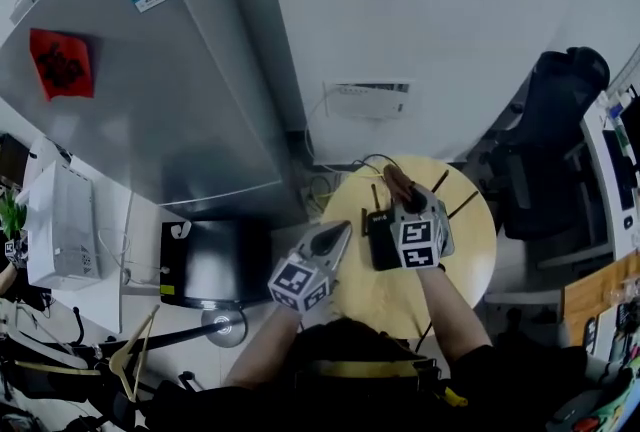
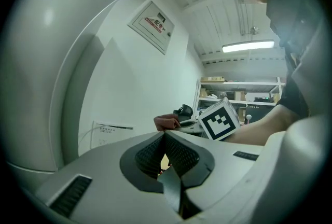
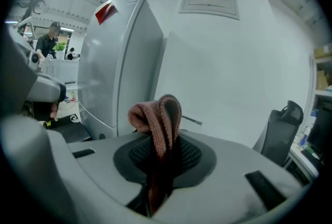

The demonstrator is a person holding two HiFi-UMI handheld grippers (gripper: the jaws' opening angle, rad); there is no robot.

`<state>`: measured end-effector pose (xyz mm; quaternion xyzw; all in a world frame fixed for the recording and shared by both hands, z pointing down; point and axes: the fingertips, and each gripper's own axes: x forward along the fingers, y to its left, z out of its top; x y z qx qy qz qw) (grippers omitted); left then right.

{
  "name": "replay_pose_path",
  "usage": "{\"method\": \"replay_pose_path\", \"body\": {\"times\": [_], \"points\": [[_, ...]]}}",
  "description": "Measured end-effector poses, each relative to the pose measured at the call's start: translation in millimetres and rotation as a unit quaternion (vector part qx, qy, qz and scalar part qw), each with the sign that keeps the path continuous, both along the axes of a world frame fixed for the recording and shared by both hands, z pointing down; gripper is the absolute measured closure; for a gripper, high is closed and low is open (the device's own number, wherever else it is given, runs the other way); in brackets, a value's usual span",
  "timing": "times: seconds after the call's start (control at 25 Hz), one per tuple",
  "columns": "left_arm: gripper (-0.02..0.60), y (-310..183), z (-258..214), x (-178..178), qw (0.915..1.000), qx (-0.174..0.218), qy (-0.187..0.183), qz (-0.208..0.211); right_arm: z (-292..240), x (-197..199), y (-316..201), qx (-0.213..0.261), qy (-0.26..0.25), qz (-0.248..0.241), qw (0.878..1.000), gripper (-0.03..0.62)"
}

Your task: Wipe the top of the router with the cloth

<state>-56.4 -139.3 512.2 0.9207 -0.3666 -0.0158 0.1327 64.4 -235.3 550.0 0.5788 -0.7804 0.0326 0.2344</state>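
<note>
Reddish-brown knit cloth (image 3: 158,114) is pinched tight in the jaws of the right gripper (image 3: 162,153). Its folded loop pokes out past the tips, with the long axis running along them toward 11 o'clock in the head view, right over the black router (image 1: 380,245) on the round table (image 1: 470,250). The left gripper (image 2: 165,137) sits at the router's 9 o'clock, jaws together with nothing in them.

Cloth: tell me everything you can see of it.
The cloth is a reddish-brown ribbed knit, soft-looking. The right gripper pinches it in its shut jaws, a folded loop sticking out past the jaw tips and drooping sideways. The head view shows it held over the round wooden table. Only the jaws visibly touch it.
</note>
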Motion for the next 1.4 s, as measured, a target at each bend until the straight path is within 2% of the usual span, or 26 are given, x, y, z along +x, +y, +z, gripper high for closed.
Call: {"method": "replay_pose_path", "body": {"times": [0.12, 0.24, 0.44, 0.56, 0.6, 0.76, 0.92, 1.12, 1.4], "points": [[0.584, -1.8, -4.3, 3.8, 0.9997, 0.01, 0.008, -0.022, -18.2, 7.9, 3.3, 0.015, -0.018, -0.003, 1.0, 0.533], [0.584, -2.7, -4.8, 14.5, 0.9994, 0.008, 0.014, -0.029, -9.4, 26.6, 9.4, 0.0, -0.012, 0.001, 1.0, 0.533], [0.584, 3.8, 1.1, 35.5, 0.9995, -0.002, 0.016, -0.029, 58.3, 71.6, 15.2, -0.083, 0.029, 0.015, 0.996, 0.533], [0.584, 9.2, 4.3, 38.5, 0.9985, 0.013, 0.015, -0.051, 94.4, 84.1, 17.0, -0.122, 0.088, 0.003, 0.989, 0.533], [0.584, 10.0, 8.1, 38.9, 0.9981, 0.015, 0.015, -0.059, 109.4, 87.2, 17.5, -0.138, 0.092, 0.003, 0.986, 0.533], [0.584, 10.3, 22.6, 44.9, 0.9976, 0.002, 0.003, -0.069, 148.9, 94.9, 15.0, -0.204, 0.068, 0.016, 0.976, 0.533], [0.584, 9.1, 26.3, 48.1, 0.9965, -0.014, -0.002, -0.083, 171.5, 89.0, 5.8, -0.247, 0.051, 0.013, 0.968, 0.533], [0.584, 14.3, 38.0, 43.6, 0.9943, -0.033, -0.006, -0.101, 180.9, 69.3, -5.8, -0.278, 0.011, 0.009, 0.961, 0.533], [0.584, 13.1, 46.3, 43.0, 0.9939, -0.04, -0.008, -0.102, 177.4, 54.9, 1.0, -0.272, 0.015, -0.01, 0.962, 0.533]]}}
